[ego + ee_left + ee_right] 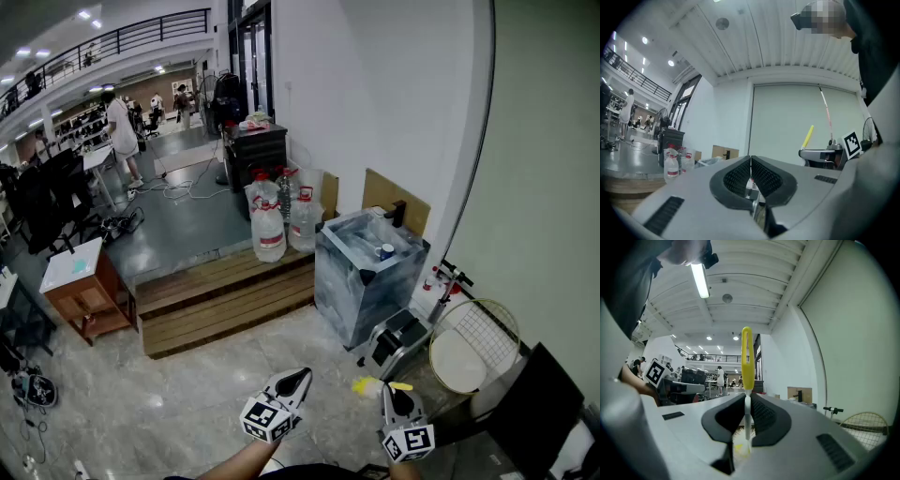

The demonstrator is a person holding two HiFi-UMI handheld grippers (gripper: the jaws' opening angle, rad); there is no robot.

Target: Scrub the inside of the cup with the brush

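Closest in, the right gripper (746, 401) has its jaws clamped on the brush (746, 357), pinching the thin white neck. The brush's long axis runs crosswise to the jaws. In the right gripper view the yellow handle sticks out at 12 o'clock and the bristle end hangs at 6 o'clock, down by the camera. So the working end isn't pointing forward, and I reckon the wrist would have to roll or tip before the bristles can go into anything. Right next door, the left gripper (750, 161) has its jaws pressed together with nothing between them. From its own view the brush handle shows at about 2 o'clock, so the two grippers sit side by side, near each other, both level and low in the head view. Here's the catch: I can't find a cup for sure. Nothing like one is between either pair of jaws or on the floor just beside them. Further out, at roughly 12 o'clock from the right gripper in the head view, there's a grey box (361, 281) with a small blue-and-white thing (385, 251) on top. It might be the cup, but it's too small to tell. If it is, it's well apart from both grippers, and the free left one looks like the natural pick to hold it.
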